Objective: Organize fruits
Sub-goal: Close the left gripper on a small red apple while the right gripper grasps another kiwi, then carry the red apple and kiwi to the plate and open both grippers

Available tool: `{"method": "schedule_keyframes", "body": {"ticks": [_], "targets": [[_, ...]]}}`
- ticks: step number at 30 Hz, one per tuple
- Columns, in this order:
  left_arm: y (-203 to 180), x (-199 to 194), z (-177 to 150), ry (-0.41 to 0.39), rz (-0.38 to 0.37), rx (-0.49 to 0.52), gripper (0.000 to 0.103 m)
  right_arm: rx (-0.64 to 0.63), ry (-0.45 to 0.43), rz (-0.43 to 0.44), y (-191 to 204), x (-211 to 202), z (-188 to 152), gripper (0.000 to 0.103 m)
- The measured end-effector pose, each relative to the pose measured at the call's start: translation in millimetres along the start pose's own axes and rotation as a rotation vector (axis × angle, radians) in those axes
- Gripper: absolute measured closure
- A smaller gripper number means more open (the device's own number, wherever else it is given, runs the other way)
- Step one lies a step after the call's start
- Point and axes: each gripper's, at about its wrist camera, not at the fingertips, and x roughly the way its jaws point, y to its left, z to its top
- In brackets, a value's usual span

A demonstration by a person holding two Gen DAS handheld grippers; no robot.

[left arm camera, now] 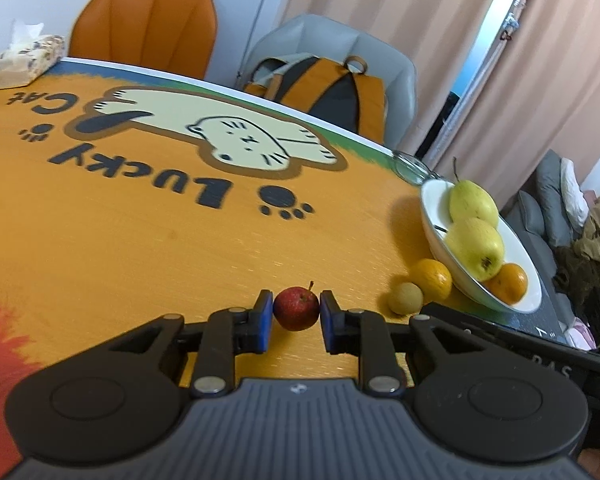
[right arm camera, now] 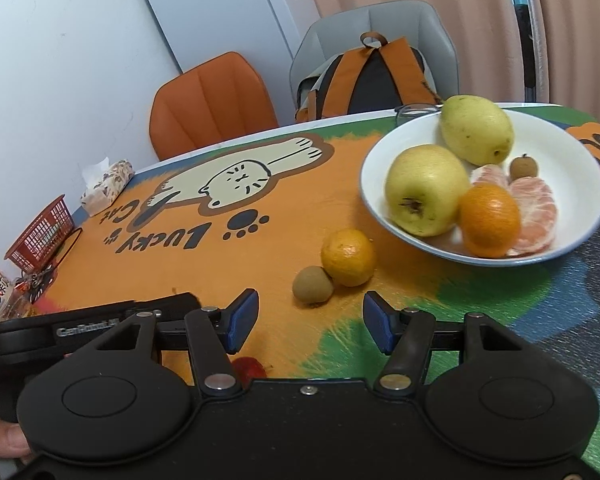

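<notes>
Between the left gripper's (left arm camera: 296, 312) closed pads sits the apple (left arm camera: 296, 308), pinched for the bowl (right arm camera: 384, 204), while the right gripper (right arm camera: 310, 316) hovers open near the longan (right arm camera: 312, 285).

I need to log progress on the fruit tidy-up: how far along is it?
Done: the white bowl already holds two pears, an orange and peeled segments. In hand: the left gripper has its pads against the small red apple. Left: an orange and a small brown fruit sit on the table; the right gripper is open, empty.
</notes>
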Motion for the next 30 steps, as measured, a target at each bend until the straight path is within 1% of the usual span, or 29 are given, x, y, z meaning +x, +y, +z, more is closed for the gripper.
{"method": "schedule_keyframes", "body": {"ticks": [7, 13, 14, 15, 16, 17, 22, 30], "targets": [[24.4, -9.2, 7.7, -0.024, 0.035, -0.036, 0.079, -0.008, 0.026, -0.011, 8.5, 19.9, 2.8, 0.044], [36.1, -13.1, 11.8, -0.030, 0.042, -0.051, 0.079, -0.012, 0.036, -0.034, 13.1, 31.7, 3.0, 0.048], [37.3, -13.8, 12.2, -0.031, 0.043, -0.052, 0.079, -0.012, 0.035, -0.040, 14.0, 32.8, 3.4, 0.054], [38.2, -14.4, 12.6, -0.033, 0.043, -0.054, 0.079, -0.013, 0.034, -0.048, 14.6, 33.7, 3.9, 0.066], [38.6, -15.1, 12.9, -0.034, 0.043, -0.055, 0.079, -0.012, 0.036, -0.054, 14.6, 34.7, 4.3, 0.073], [38.9, -15.3, 12.8, -0.035, 0.042, -0.056, 0.079, -0.007, 0.041, -0.054, 13.7, 35.2, 4.5, 0.074], [35.5, -17.3, 13.6, -0.041, 0.036, -0.055, 0.079, -0.020, 0.042, -0.035, 15.0, 29.8, 4.6, 0.075], [14.4, -21.5, 16.4, -0.055, 0.011, -0.025, 0.079, -0.026, -0.007, -0.022, 10.0, 3.0, 10.8, 0.075]]}}
